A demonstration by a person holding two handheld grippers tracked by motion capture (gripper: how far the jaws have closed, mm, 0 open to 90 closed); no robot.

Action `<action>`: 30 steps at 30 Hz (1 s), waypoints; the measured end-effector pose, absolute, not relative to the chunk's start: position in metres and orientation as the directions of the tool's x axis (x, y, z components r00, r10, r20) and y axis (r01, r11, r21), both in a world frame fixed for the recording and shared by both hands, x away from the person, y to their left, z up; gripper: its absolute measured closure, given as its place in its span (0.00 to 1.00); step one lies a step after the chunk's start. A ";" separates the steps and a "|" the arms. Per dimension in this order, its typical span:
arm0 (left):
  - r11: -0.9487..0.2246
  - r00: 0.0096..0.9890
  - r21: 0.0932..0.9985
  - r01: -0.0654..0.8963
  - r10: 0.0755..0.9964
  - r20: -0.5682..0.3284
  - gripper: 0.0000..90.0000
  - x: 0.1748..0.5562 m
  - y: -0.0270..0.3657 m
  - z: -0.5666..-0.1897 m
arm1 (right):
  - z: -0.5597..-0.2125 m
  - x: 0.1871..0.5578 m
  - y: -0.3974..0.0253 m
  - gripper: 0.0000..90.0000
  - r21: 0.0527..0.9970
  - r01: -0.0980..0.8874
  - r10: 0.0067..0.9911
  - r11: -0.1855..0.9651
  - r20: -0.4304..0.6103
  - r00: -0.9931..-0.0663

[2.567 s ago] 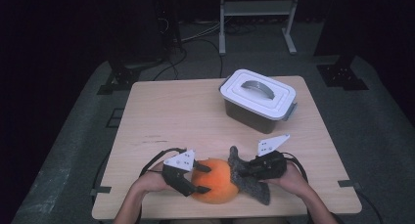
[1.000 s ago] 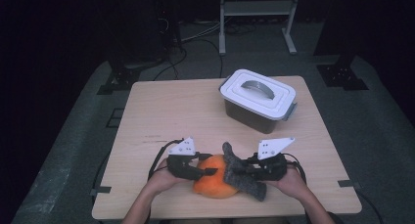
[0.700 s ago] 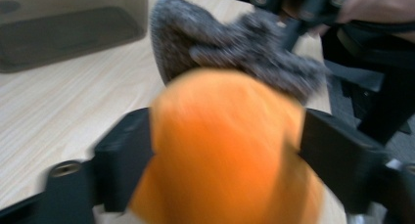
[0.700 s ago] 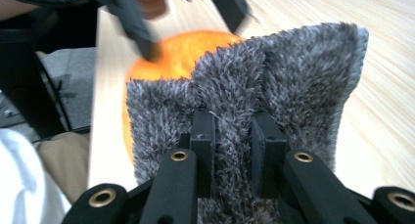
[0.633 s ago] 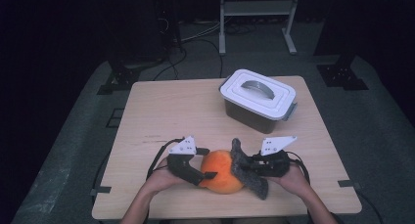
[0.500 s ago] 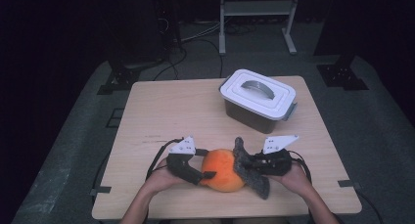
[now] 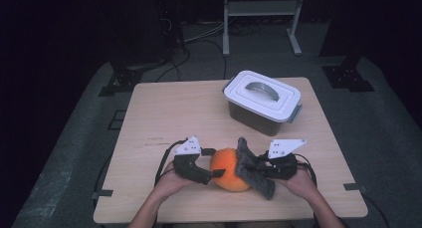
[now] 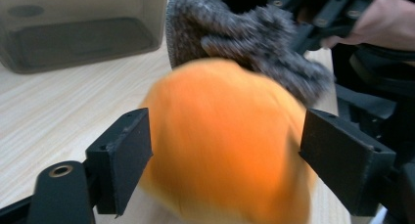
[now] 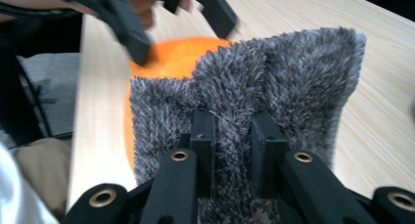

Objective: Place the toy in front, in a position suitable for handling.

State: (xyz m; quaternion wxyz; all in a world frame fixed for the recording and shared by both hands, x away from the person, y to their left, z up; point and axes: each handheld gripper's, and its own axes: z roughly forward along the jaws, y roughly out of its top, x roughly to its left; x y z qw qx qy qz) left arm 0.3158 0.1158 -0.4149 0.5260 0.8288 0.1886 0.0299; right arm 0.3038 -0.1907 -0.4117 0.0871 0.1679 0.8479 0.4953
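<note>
While both hands work at the near edge, the table [image 7: 164,108] carries the rest farther back; a lidded box [image 7: 262,101] stands at its far right, well apart from the grippers, lid on, grey handle on top. Next in size, the ball [image 7: 230,169], orange, sits on the wood near the front edge, between the two grippers; blurred in the left gripper view [image 8: 230,145]. The cloth [image 7: 255,170], grey and fuzzy, is pressed against the ball's right side; in the right gripper view [image 9: 274,101] it covers most of the ball [image 9: 181,62], orange showing above and to the left. Left gripper [image 7: 211,174]: jaws spread wide, one on each side of the ball, whether touching cannot be told through the blur. Right gripper [image 9: 232,153]: jaws narrow, pinched on a fold of the cloth; seen from above at [image 7: 251,167].
</note>
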 end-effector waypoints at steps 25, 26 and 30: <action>-0.293 0.924 0.911 0.289 0.335 -0.185 0.49 0.310 0.102 -0.414 | -0.387 0.291 -0.193 0.82 0.896 0.114 0.349 0.429 -0.048 -0.936; -0.293 0.926 0.912 0.286 0.330 -0.184 0.48 0.309 0.101 -0.414 | -0.385 0.289 -0.190 0.82 0.894 0.099 0.339 0.437 -0.061 -0.939; -0.303 0.929 0.912 0.277 0.327 -0.173 0.43 0.309 0.102 -0.413 | -0.394 0.291 -0.185 0.83 0.878 0.100 0.324 0.468 -0.065 -0.944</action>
